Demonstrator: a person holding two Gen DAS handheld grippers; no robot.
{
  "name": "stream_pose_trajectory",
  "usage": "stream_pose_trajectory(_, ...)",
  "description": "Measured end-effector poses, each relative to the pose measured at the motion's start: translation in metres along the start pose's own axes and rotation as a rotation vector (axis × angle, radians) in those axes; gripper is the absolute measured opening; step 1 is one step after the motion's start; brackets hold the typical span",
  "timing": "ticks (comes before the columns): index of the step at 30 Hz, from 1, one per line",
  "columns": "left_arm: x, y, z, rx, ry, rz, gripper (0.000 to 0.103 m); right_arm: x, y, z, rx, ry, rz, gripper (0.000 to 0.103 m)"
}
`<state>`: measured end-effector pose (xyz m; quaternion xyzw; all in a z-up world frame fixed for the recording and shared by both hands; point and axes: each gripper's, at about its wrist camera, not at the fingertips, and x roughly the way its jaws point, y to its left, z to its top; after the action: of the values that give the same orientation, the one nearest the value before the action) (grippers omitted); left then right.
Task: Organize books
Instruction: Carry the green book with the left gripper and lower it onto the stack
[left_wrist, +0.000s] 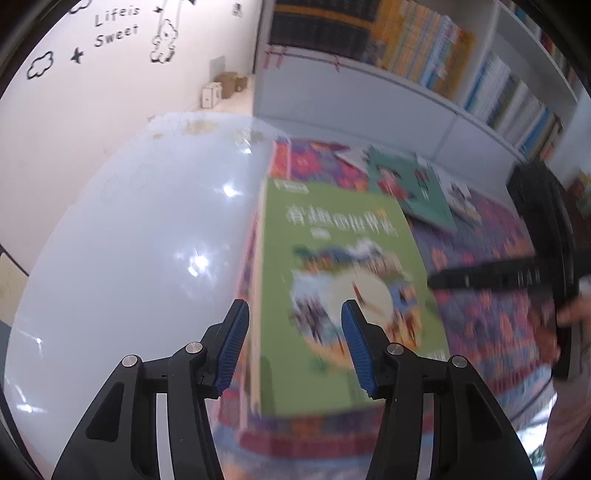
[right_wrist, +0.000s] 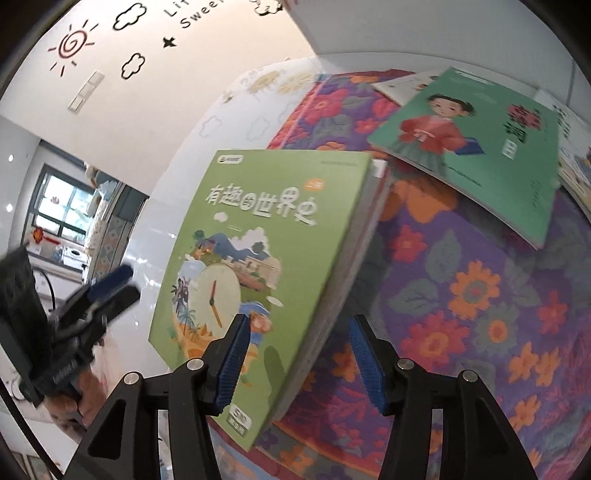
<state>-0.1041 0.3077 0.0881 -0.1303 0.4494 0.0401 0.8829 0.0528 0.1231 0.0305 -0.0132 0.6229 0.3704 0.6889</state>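
Left wrist, right wrist: green book between released jaws

Left wrist: left gripper (left_wrist: 295, 325) spread, pads clear of green book (left_wrist: 343, 280) at centre frame, on floral mat (left_wrist: 491, 325).

Right wrist: right gripper (right_wrist: 297, 349) unclenched astride same book's lower edge; likely just set down. Teal book (right_wrist: 476, 144) upper right.

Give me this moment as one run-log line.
green book: topmost on stack, floral cloth | left claw: open, over its edge | right claw: open, straddling its corner | teal book: behind

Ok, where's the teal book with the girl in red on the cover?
The teal book lies flat on the flowered cloth, upper right in the right wrist view, beyond the green book and partly overlapping other books beneath it.
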Motion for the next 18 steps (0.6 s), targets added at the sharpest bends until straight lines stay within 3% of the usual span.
stream_pose_trajectory(11,-0.011,-0.022,-0.055,0.045,0.069,-0.005,0.050,-0.010,-0.002,-0.040,0.013,0.016,0.026,0.054)
stream_pose_trajectory(18,0.017,-0.033,-0.069,0.081,0.179,-0.034,0.050,-0.008,-0.011,-0.060,0.053,0.031,0.047,0.054)
